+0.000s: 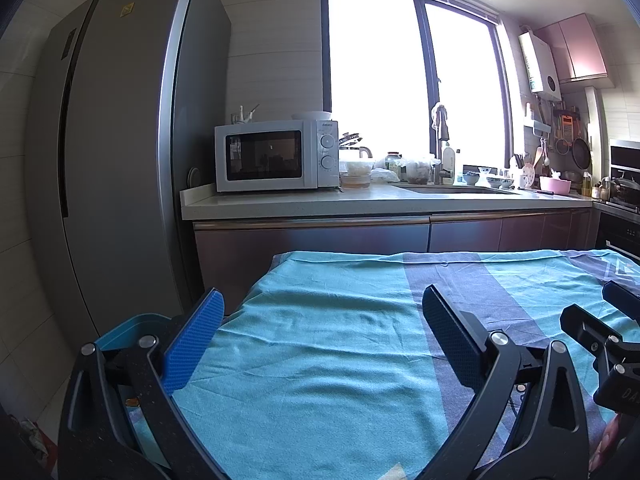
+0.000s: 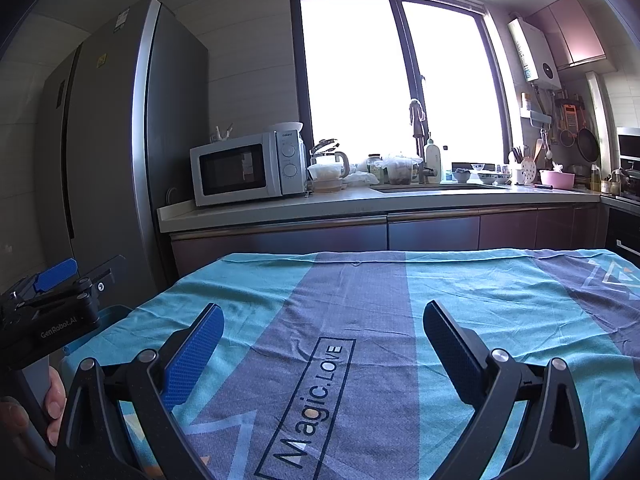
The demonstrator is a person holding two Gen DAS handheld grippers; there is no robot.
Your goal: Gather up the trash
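The tabletop [image 2: 460, 280] is covered by a teal-and-grey cloth [image 1: 328, 320] in a kitchen. Both the left gripper [image 1: 322, 320] and right gripper [image 2: 323, 338] are held with fingers spread, empty. A blue bin [image 1: 132, 326] is seen at the left edge.

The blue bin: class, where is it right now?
In the left wrist view the blue bin sits low on the left, off the left edge of the table cloth, partly behind the left hand-held gripper and in front of the fridge.

A teal bin [image 1: 132, 326] stands beside the cloth-covered table's left edge, small scraps inside
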